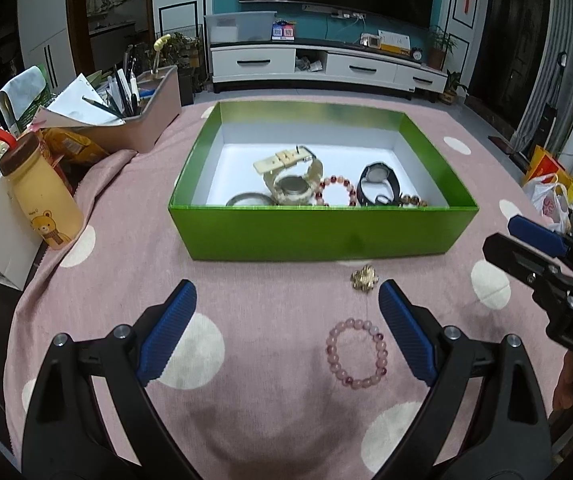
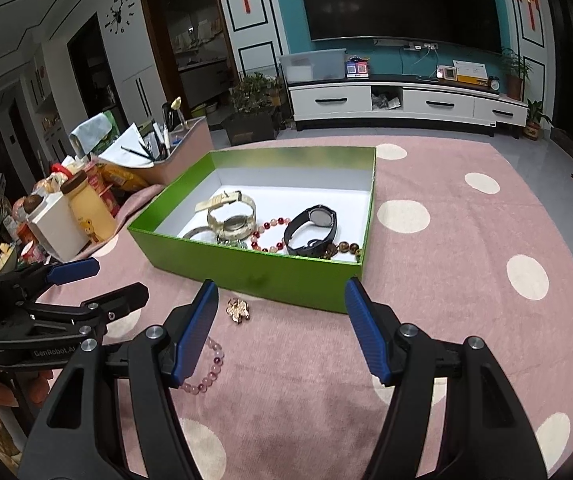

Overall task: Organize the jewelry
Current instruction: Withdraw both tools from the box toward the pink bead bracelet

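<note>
Left gripper (image 1: pixel 286 332) jaws released, empty, above the pink white-dotted tablecloth (image 1: pixel 246 280). Right gripper (image 2: pixel 282 332) jaws likewise spread, holding nothing. A pale pink beaded bracelet (image 1: pixel 357 354) lies on the table near the left gripper's right finger; a small gold ornament (image 1: pixel 362 278) lies just before the open green cardboard box (image 1: pixel 322 232). Inside the box: a cream-strapped watch (image 1: pixel 292 180), a black watch (image 1: pixel 376 184), a red beaded bracelet (image 1: pixel 336 192).
</note>
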{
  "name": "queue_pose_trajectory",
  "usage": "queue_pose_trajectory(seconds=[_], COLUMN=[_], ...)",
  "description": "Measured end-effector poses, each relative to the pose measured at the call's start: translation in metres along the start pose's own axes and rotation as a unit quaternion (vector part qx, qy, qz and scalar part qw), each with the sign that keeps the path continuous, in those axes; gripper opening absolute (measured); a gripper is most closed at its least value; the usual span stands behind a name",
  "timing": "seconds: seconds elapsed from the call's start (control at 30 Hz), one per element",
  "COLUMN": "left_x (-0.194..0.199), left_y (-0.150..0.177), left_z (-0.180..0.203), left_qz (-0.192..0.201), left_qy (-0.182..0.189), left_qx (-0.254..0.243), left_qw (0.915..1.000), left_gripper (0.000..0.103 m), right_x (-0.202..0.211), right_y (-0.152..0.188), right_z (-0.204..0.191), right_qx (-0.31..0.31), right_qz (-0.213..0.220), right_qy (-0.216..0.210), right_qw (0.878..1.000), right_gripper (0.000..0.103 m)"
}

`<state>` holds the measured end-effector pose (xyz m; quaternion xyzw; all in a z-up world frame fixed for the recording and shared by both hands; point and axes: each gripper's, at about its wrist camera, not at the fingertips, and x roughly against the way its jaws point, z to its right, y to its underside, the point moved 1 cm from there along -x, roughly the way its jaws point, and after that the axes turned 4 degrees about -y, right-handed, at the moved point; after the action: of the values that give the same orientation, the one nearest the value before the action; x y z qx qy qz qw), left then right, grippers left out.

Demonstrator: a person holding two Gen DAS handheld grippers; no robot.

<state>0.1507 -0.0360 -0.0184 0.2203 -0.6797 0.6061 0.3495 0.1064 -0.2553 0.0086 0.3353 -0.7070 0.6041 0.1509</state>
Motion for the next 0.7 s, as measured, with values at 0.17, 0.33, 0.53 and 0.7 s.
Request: queue_pose_trajectory(seconds=[0.17,0.33,0.53,0.7], left_x=[-0.001,-0.007,-0.015,-0.021], left_y=[0.009,0.022,0.033,0.035], left_z=[0.0,0.004,0.013,0.016], left_qz=[-0.01,-0.027,-0.043,-0.051], left_qy=[0.002,0.005,0.008,0.017], left_qx=[-0.007,-0.024,-0.044,-0.044], left_qw=[0.9999,0.9993,0.9981,0.9976], left_gripper=[0.094,0.094,0.094,0.094], right_x=[-0.003,-0.009,-0.017,-0.025], right_y=[0.002,0.006,0.009,0.012], right_z=[0.0,-0.004,-0.008,-0.011], right_qx=[-0.001,0.006,0.011,0.013], right_qz=[-0.009,-0.024,-0.038,-0.05], right_qy=[-0.001,-0.004,-0.009,-0.012], right_qw=[1.0,1.0,0.999,0.999], right_gripper=[0.066,0.066,0.066,0.066])
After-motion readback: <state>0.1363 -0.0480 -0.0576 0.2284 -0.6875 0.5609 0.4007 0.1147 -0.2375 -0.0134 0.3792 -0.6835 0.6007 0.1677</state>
